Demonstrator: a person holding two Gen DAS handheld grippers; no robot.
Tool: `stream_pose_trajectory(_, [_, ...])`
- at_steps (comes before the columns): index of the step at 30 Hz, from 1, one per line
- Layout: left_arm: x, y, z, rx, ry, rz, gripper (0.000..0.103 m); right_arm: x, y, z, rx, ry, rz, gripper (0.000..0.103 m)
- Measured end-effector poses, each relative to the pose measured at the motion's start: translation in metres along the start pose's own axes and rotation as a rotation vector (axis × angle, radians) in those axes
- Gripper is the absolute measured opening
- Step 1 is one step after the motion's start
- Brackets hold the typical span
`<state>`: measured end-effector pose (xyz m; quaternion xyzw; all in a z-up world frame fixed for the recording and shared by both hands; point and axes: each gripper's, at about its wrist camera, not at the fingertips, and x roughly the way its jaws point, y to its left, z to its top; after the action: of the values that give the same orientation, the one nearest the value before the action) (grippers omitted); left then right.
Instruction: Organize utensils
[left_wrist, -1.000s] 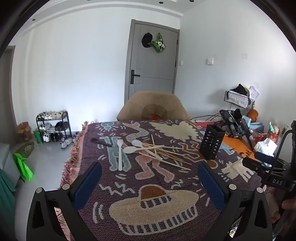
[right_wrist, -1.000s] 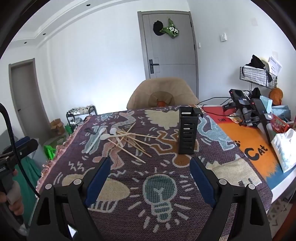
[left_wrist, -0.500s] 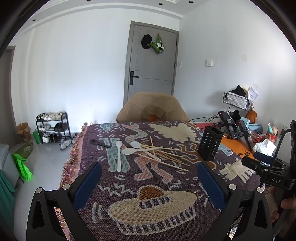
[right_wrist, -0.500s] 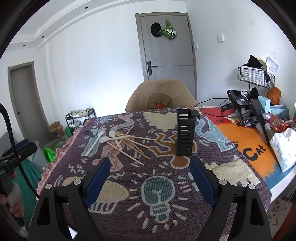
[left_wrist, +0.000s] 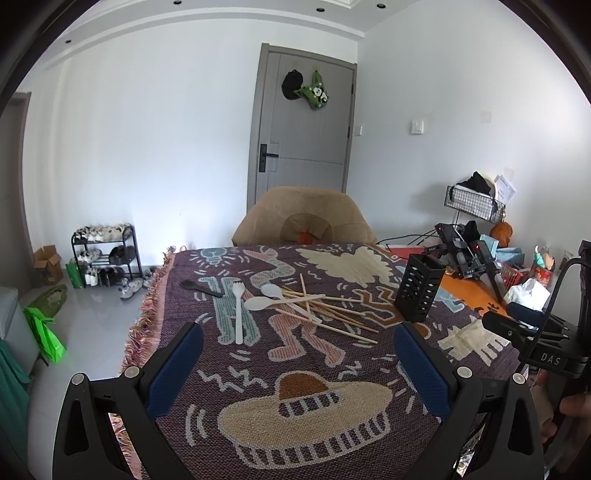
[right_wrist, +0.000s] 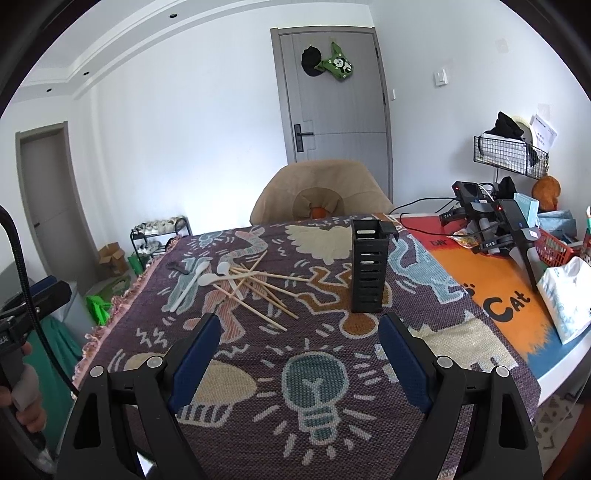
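Over the desk (right_wrist: 491, 295), nothing is in my grip yet.
Change: compared with a moment ago, nothing on the patterned cloth (left_wrist: 303, 369) has shifted; both my hands hover where they were. I judge the sorting has not begun.
Left claw (left_wrist: 295, 350): jaws wide, blue pads clear of everything, empty, above the hat motif near the front edge.
Right claw (right_wrist: 299, 339): jaws wide too, empty, above the lightbulb motif, touching nothing.
Chopsticks (left_wrist: 328, 310): loose crossed heap mid-cloth, ahead of my left claw.
White spoons (left_wrist: 264, 299): two lying at the left end of that heap, overlapping the sticks.
White spork (left_wrist: 238, 314): flat, just left of the spoons.
Black spoon (left_wrist: 201, 288): flat, farther left and back.
Black holder (right_wrist: 369, 269): upright, slotted, empty as far as I can tell, right of the heap, just ahead of my right claw.
Next: probably a reach into the heap.
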<state>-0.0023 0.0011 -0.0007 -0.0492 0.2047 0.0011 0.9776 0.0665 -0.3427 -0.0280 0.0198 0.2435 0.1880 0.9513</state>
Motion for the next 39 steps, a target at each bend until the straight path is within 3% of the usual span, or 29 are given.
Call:
stream_pose_trajectory(29, [-0.001, 0.001, 0.001, 0.005, -0.002, 0.000, 0.102, -0.002, -0.004, 0.000, 0.010, -0.016, -0.007, 0.087])
stream_pose_trajectory(39, [0.005, 0.009, -0.001, 0.006, 0.010, 0.004, 0.102, 0.009, -0.010, -0.006, 0.020, -0.012, 0.046, 0.087])
